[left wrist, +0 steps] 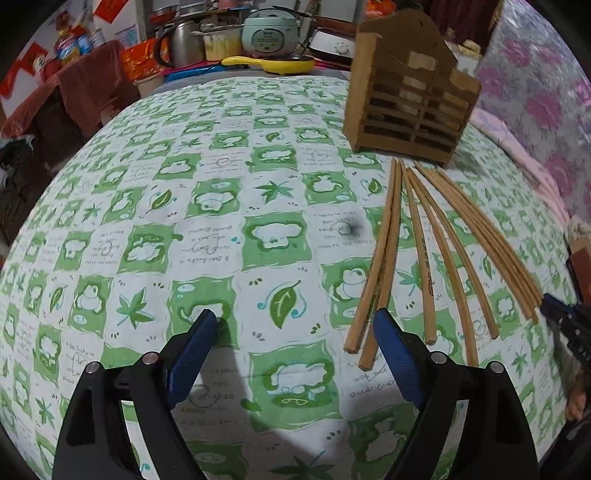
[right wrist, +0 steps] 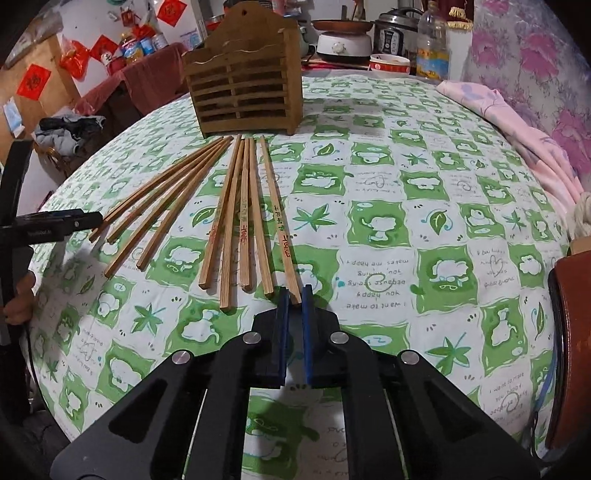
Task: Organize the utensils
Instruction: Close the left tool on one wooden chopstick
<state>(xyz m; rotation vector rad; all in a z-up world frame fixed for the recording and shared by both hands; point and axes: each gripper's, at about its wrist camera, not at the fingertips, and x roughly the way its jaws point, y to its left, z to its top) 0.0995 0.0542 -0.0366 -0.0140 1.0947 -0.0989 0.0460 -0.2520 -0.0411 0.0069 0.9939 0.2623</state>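
Several wooden chopsticks (right wrist: pixel 236 214) lie fanned out on the green-and-white tablecloth (right wrist: pixel 388 221), their far tips near a slatted wooden holder (right wrist: pixel 247 92) standing upright. My right gripper (right wrist: pixel 294 295) is shut on the near end of the rightmost chopstick (right wrist: pixel 275 206), which still lies along the cloth. In the left wrist view the chopsticks (left wrist: pixel 424 251) lie to the right, below the holder (left wrist: pixel 410 107). My left gripper (left wrist: pixel 295 321) hangs open over the cloth with nothing between its fingers; its right finger (left wrist: pixel 391 343) overlaps the near ends of the two leftmost chopsticks.
Behind the table stand a kettle (left wrist: pixel 184 40), a rice cooker (left wrist: pixel 269 33), a yellow pan (left wrist: pixel 273 64), a bowl (right wrist: pixel 389 62) and a bottle (right wrist: pixel 432 44). Pink cloth (right wrist: pixel 517 122) lies along the table's right edge. A brown object (right wrist: pixel 572 350) sits at the near right.
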